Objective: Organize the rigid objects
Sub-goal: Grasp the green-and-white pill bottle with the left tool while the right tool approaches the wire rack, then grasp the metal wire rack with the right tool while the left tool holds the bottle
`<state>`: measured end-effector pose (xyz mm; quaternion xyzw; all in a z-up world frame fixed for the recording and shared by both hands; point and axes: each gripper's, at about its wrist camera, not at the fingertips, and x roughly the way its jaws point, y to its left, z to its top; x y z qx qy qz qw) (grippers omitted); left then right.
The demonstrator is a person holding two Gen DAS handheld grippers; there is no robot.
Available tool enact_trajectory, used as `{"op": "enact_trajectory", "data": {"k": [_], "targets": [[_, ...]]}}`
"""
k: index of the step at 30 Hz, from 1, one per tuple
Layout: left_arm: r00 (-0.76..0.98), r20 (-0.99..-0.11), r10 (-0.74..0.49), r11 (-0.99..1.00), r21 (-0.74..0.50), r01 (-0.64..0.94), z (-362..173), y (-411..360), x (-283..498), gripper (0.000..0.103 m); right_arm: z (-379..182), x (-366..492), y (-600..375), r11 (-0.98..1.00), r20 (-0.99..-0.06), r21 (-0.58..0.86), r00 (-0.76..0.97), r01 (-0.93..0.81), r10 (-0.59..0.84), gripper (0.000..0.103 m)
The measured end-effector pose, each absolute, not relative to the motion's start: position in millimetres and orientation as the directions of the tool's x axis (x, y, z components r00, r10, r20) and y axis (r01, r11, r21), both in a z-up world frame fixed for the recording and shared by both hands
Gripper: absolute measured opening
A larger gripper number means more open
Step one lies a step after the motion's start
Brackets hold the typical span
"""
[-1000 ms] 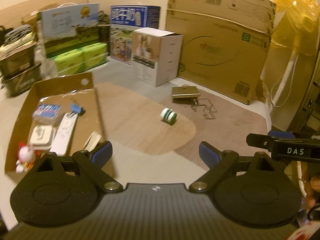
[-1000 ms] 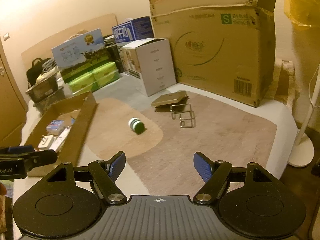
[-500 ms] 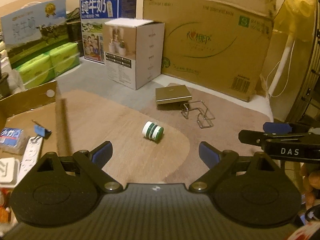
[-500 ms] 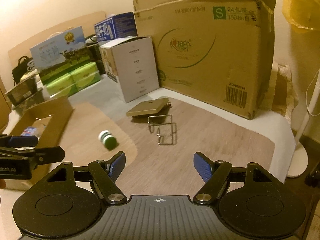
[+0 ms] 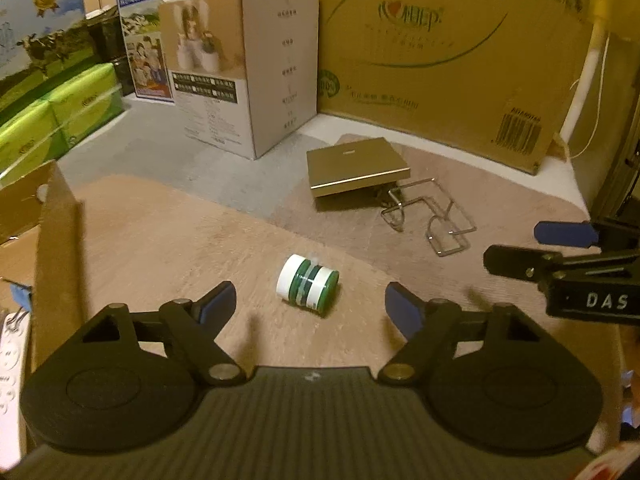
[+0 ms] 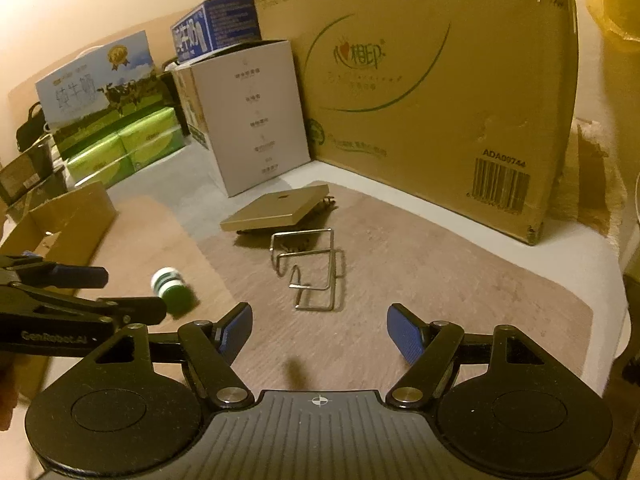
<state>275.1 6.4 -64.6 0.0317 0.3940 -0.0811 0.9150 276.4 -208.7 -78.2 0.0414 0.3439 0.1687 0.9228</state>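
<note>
Small green-and-white cylindrical jar (image 5: 307, 290) lying on its side on the tan rug (image 5: 168, 240), long axis running across the left wrist view, white end to the left, green end to the right and slightly nearer. Just ahead of the left hand-held gripper (image 5: 310, 306), blue pads apart on either side with clear rug between each pad and the jar; jaws just been closing, nothing gripped. Farther and to the right, flat gold square box (image 5: 356, 166) resting tilted, propped over the far end of a bent silver wire rack (image 5: 430, 218), the rack's long axis stretching from the box toward the near right. Right hand-held gripper (image 6: 320, 334) spread wide and empty over bare rug, near end of the wire rack just beyond its pads. Open brown cardboard tray (image 6: 60, 220) at the left edge, well apart from the jar. Large brown carton (image 5: 460, 52) and white upright box (image 5: 244, 76) standing at the far side.
</note>
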Motion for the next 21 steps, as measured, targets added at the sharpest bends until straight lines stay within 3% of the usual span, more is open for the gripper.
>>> {"op": "enact_trajectory", "data": {"k": [12,17,21], "targets": [[0.632,-0.765,-0.121,0.977,0.023,0.214,-86,4,309,0.048,-95,303,-204,0.929,-0.623,0.207,0.690,-0.307,0.367,0.073],[0.630,-0.767,-0.123,0.977,0.016,0.210,-88,2,307,0.029,-98,314,-197,0.925,-0.621,0.184,0.691,-0.332,0.371,0.069],[0.643,-0.757,-0.120,0.984,-0.004,0.179,-88,2,301,0.029,-99,325,-185,0.922,-0.614,0.145,0.698,-0.358,0.368,0.066]]}}
